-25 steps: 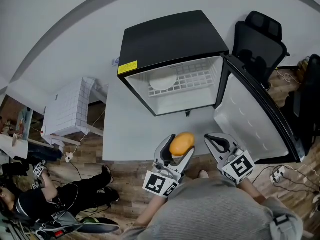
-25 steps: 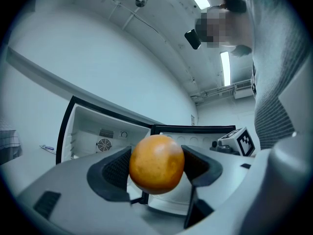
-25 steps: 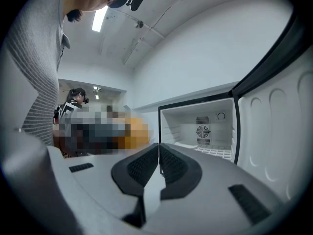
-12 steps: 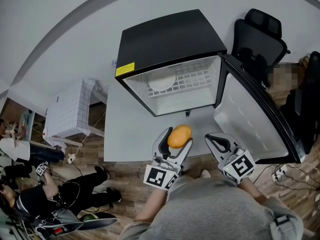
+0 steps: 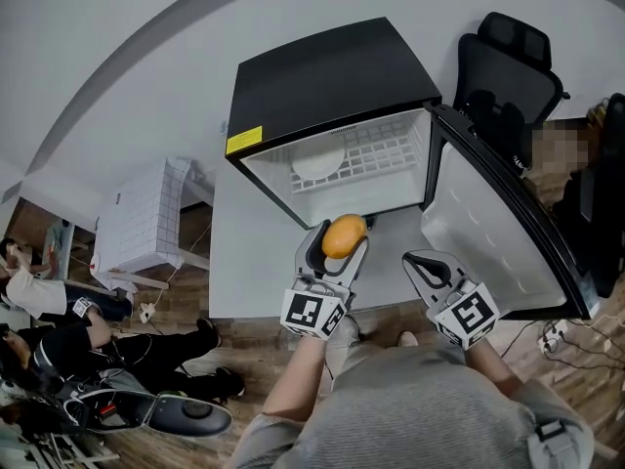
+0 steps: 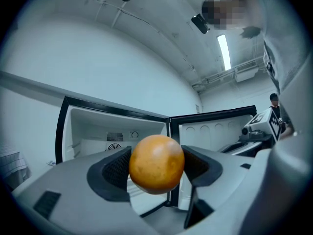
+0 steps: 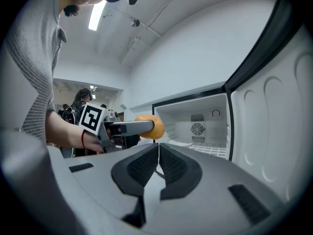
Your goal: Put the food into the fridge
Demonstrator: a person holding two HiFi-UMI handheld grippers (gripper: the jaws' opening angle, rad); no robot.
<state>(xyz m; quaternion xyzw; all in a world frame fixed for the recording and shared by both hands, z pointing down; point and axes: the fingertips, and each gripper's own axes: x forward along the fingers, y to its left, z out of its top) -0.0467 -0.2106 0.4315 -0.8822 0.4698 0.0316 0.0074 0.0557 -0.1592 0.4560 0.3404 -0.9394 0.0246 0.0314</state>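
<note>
My left gripper is shut on an orange, round and orange-yellow, held just in front of the open black mini fridge. In the left gripper view the orange sits squeezed between both pads, with the white fridge interior behind it. A white plate lies on the wire shelf inside. My right gripper is shut and empty, to the right, by the open door. From the right gripper view, the closed jaws point at the fridge, and the orange shows at left.
The fridge stands on a white table. A black office chair is behind the door at right. A small white tiled table stands at left. People sit on the wooden floor at lower left.
My left gripper has carried the orange forward, from the table's near edge up to the fridge opening. The right gripper has barely moved.
</note>
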